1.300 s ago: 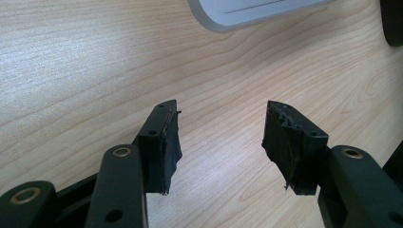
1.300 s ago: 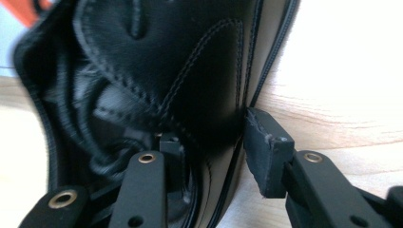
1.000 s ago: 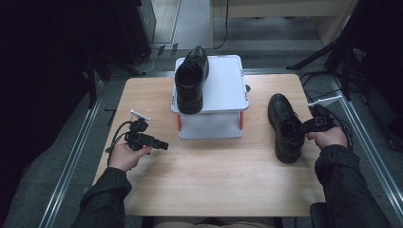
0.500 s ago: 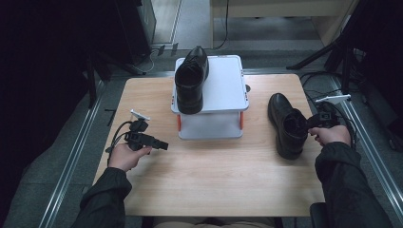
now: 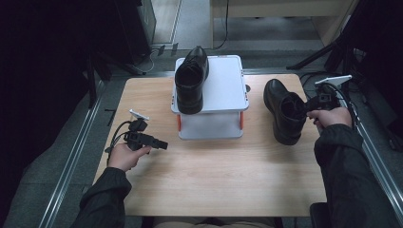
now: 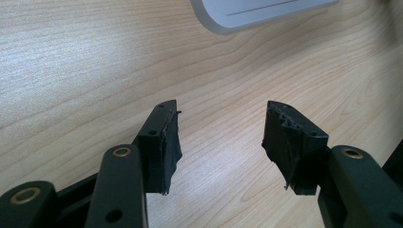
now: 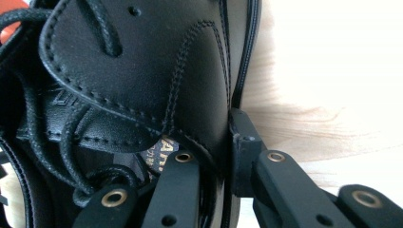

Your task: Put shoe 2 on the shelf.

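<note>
Pale wooden table carries a white stand with one black shoe. Right gripper clamps the collar of another shoe beside it: stiff leather, probably fairly heavy. Right gripper view reveals one jaw inside; left gripper rests released.

Right gripper clamps onto the black shoe's side wall, and the shoe tips up off the table.

Glossy black leather shoe; matt pale wood table; stand perhaps plastic.
</note>
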Action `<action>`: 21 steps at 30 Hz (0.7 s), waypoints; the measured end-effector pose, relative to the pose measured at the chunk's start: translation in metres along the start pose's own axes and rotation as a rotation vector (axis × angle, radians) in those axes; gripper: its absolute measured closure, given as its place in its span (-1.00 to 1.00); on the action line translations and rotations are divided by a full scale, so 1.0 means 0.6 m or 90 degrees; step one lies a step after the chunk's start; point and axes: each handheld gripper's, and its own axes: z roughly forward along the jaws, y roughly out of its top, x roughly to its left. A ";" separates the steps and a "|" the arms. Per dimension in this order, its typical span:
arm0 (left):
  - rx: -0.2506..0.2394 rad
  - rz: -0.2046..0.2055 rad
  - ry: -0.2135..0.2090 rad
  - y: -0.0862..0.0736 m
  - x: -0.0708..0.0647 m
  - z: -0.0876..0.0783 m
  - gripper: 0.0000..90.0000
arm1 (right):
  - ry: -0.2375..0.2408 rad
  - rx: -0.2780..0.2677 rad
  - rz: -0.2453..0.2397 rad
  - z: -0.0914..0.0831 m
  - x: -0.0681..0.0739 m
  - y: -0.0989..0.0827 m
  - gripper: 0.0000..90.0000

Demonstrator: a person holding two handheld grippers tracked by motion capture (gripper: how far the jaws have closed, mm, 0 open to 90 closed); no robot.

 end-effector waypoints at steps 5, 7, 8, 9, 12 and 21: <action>0.003 0.005 0.001 0.000 0.001 -0.001 0.01 | 0.006 -0.012 -0.013 -0.030 0.040 0.018 0.88; 0.001 0.003 0.001 0.000 0.001 -0.001 0.01 | 0.008 -0.014 -0.016 -0.043 0.055 0.025 0.87; 0.000 0.002 0.000 0.000 0.001 -0.002 0.01 | 0.008 -0.019 -0.019 -0.049 0.063 0.028 0.88; 0.001 0.002 0.000 0.000 0.002 -0.002 0.01 | 0.008 -0.019 -0.019 -0.049 0.063 0.028 0.88; 0.001 0.003 0.000 0.000 0.002 -0.002 0.01 | 0.005 -0.024 -0.027 -0.067 0.087 0.036 0.87; -0.001 0.003 -0.010 0.000 0.001 -0.001 0.01 | 0.003 -0.034 -0.048 -0.108 0.153 0.055 0.87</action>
